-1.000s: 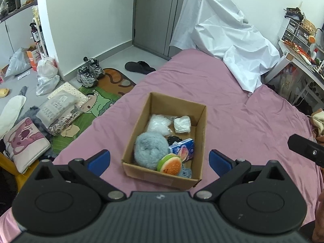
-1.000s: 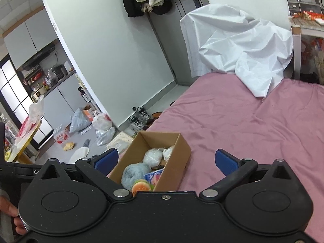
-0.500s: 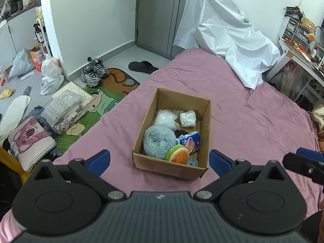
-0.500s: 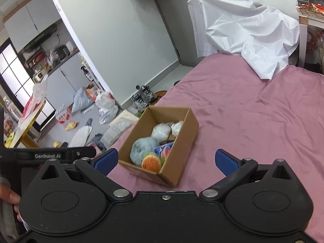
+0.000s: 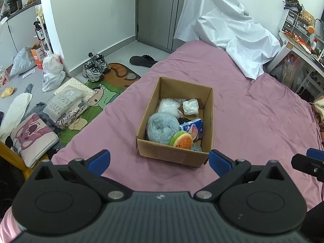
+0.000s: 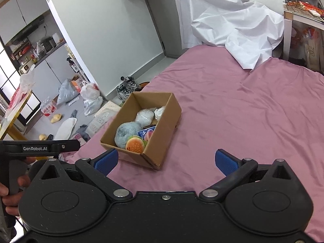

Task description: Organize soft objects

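A brown cardboard box [image 5: 174, 156] [image 6: 162, 133] sits on the pink bed sheet [image 5: 253, 121] [image 6: 243, 111]. It holds a grey fluffy toy [image 5: 162, 127] [image 6: 125, 131], a burger plush [image 5: 181, 140] [image 6: 135, 144], a blue packet [image 5: 193, 128], a white wad [image 5: 190, 106] and a clear bag [image 5: 169, 106]. My left gripper [image 5: 159, 161] is open and empty, just short of the box's near wall. My right gripper [image 6: 166, 161] is open and empty, near the box's front corner.
A white sheet [image 5: 222, 30] [image 6: 232, 24] drapes over something at the bed's far end. The floor to the left holds shoes [image 5: 94, 67], a slipper [image 5: 142, 60], bags [image 5: 52, 70] and cushions [image 5: 32, 137]. A cluttered desk [image 5: 301, 46] stands at the right.
Both grippers have pulled back and up from the box, so it sits farther off and more central in both views. Both stay open and empty.
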Demonstrator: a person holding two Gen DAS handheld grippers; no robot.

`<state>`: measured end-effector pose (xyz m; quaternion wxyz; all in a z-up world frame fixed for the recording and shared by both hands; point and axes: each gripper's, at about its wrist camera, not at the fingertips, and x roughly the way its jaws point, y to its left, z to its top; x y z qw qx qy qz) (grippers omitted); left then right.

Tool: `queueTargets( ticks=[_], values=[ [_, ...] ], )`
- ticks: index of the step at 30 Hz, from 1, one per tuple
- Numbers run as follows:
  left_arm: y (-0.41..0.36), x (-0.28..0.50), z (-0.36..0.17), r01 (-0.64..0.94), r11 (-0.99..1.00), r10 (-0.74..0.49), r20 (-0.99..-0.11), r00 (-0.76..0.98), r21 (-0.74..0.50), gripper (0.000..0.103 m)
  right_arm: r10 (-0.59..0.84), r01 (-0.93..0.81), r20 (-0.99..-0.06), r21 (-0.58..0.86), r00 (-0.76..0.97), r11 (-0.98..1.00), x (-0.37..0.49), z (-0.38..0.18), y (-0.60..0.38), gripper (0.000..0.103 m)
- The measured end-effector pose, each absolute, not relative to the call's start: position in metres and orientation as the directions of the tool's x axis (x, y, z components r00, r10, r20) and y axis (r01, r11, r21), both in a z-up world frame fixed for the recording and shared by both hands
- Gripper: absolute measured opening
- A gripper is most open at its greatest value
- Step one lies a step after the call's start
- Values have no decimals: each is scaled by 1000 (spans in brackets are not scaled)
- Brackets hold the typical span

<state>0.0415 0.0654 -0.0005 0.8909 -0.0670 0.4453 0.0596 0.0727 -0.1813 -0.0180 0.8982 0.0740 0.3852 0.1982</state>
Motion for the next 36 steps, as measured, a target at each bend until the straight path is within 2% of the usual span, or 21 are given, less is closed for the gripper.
queueTargets(
  ticks=[36],
  values=[
    [60,37,0,-161,985,43,-806,591,-65,103,407,-300,-666,277,625,913,73,-18,-178,103]
  ],
)
